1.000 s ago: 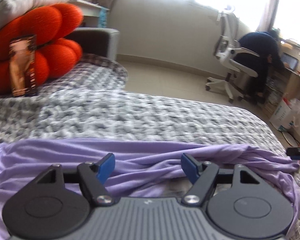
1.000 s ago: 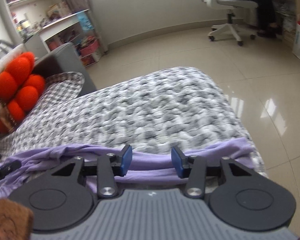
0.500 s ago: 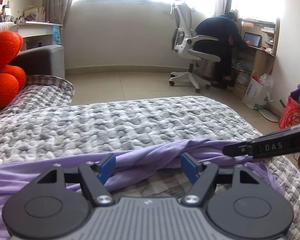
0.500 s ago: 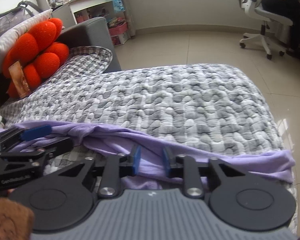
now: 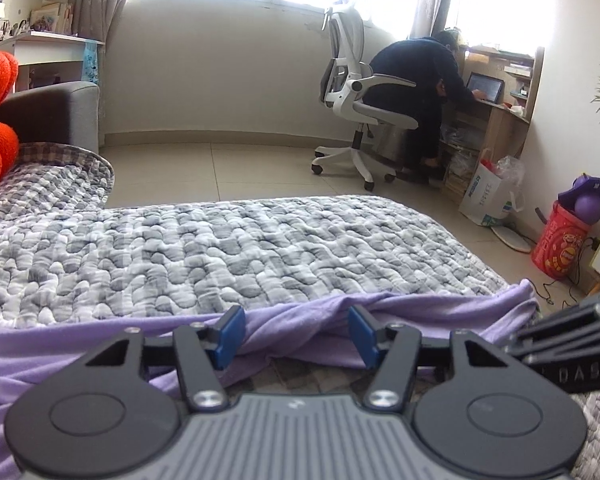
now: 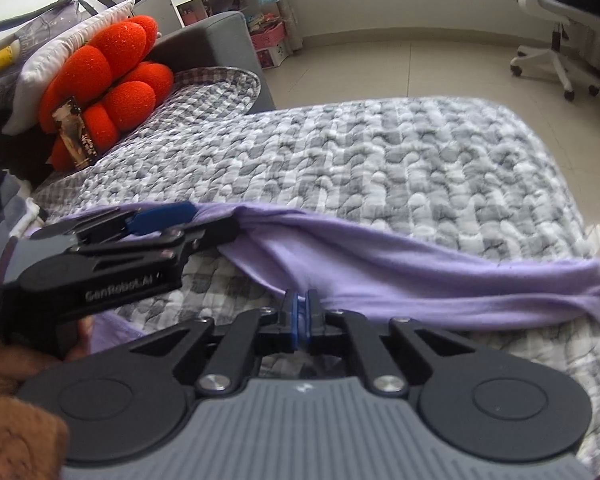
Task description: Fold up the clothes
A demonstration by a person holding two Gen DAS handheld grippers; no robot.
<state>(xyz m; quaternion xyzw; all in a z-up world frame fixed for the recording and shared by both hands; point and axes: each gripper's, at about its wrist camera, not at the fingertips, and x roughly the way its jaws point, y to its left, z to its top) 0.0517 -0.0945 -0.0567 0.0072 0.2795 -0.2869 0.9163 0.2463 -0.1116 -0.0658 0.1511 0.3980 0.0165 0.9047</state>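
On the bed: purple garment is lying bunched across the grey quilt.
Right gripper: pinching a garment fold, pads pressed together.
Left gripper: closing around the ridge (not yet gripping).
Advice: seat both pinches before lifting evenly.

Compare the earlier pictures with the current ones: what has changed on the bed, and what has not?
The right gripper has shut on the purple garment at its near edge. The left gripper is closing around a bunched fold, not yet pinching it. The garment remains stretched across the grey blanket.
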